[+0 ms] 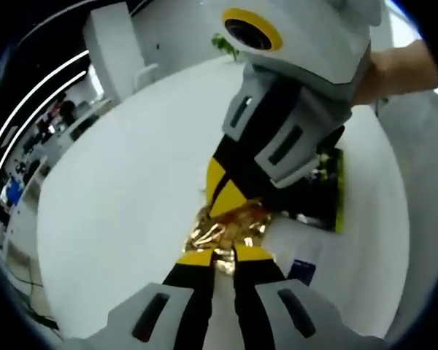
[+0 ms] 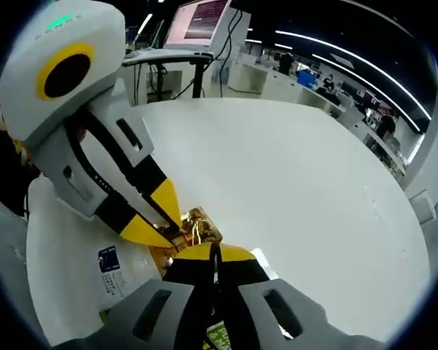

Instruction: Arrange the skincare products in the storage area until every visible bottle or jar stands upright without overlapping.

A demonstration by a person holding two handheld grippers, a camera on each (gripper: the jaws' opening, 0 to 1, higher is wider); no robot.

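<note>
Both claws, left claw and right claw, pinch together on a crinkled gold packet at the near tabletop edge; no bottle visibly upright, arranging seems barely begun.

The white table lies bare and open across most of its width, giving wide room to pass. Near the gold packet space is tight: both tools meet there, the left tool and right tool tip to tip, with a dark box and a white carton just beside.
</note>
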